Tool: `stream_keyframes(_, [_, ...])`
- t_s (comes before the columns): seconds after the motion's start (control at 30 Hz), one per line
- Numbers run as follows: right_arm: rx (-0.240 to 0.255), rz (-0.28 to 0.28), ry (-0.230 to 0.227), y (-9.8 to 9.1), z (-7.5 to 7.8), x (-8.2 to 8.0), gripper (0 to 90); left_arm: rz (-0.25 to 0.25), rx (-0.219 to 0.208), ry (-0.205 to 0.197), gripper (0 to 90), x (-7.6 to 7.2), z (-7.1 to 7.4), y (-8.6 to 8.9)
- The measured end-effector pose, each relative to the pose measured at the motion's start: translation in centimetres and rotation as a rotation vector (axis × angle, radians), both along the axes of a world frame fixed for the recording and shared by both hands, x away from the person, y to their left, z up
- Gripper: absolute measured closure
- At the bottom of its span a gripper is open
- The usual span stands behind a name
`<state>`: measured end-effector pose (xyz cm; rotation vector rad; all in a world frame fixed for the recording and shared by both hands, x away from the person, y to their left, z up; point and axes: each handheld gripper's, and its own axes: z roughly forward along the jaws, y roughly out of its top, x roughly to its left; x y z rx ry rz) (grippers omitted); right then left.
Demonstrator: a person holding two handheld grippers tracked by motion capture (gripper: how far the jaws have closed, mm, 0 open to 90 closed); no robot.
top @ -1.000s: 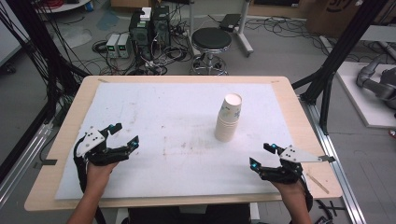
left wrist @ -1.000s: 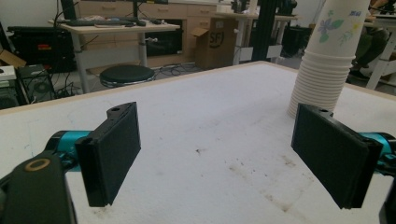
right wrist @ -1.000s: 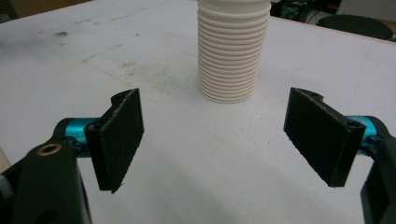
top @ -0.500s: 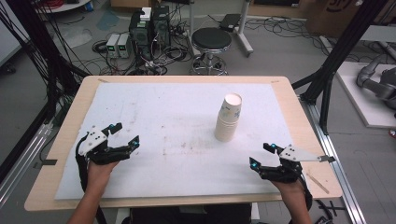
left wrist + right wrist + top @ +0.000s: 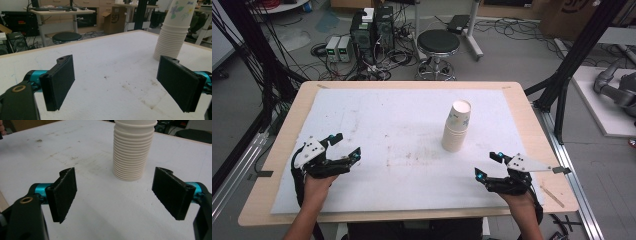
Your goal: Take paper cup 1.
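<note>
Stack of paper cups (image 5: 456, 126) stands upright, right of the bench's middle. Your right claw (image 5: 490, 165) and left claw (image 5: 346, 145) gape wide, empty. Pinch too high and the tall stack could topple.

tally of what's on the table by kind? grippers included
Stack of paper cups: 1
White mat: 1
Grippers: 2, left gripper and right gripper, both open and empty
Total: 4

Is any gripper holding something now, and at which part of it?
Nothing is held. The left gripper and right gripper are open and empty; the stack of paper cups stands untouched.
</note>
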<state>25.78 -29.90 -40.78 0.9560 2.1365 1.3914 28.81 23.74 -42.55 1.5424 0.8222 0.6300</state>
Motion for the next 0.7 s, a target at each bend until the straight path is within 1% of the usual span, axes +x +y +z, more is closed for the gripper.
stream_keyframes(0.03, [0.001, 0.003, 0.001, 0.2, 0.1, 0.0, 20.4, -0.002, 0.005, 0.002, 14.7, 0.0, 0.0, 0.0])
stream_keyframes(0.1, [0.002, 0.009, -0.003, 0.3, 0.3, 0.1, 20.5, -0.003, 0.0, 0.002, 14.7, 0.0, 0.0, -0.1])
stream_keyframes(0.2, [0.008, 0.017, -0.004, 0.7, 1.0, 0.3, 20.4, -0.008, 0.0, 0.002, 14.6, 0.0, 0.0, -0.2])
stream_keyframes(0.3, [0.009, 0.023, -0.011, 0.8, 1.2, 0.4, 20.5, -0.027, 0.005, 0.012, 14.6, 0.0, -0.1, -0.5])
stream_keyframes(0.37, [0.005, 0.029, -0.012, 1.0, 1.5, 0.4, 20.5, -0.036, -0.002, 0.016, 14.6, 0.0, -0.1, -0.6])
stream_keyframes(0.5, [-0.004, 0.039, -0.025, 1.6, 2.7, 0.8, 20.5, -0.041, -0.01, 0.013, 14.6, 0.0, 0.0, -0.6])
stream_keyframes(0.53, [-0.004, 0.039, -0.025, 1.6, 2.7, 0.8, 20.5, -0.043, -0.014, 0.013, 14.6, 0.0, 0.0, -0.6])
stream_keyframes(0.57, [-0.012, 0.044, -0.028, 1.8, 3.3, 1.1, 20.5, -0.043, -0.018, 0.013, 14.6, 0.0, 0.0, -0.6])
stream_keyframes(0.6, [-0.012, 0.044, -0.028, 1.8, 3.3, 1.1, 20.5, -0.044, -0.021, 0.015, 14.6, 0.0, 0.0, -0.6])
stream_keyframes(0.7, [-0.025, 0.056, -0.034, 2.2, 4.4, 1.7, 20.4, -0.057, -0.018, 0.016, 14.8, 0.0, -0.1, -0.6])
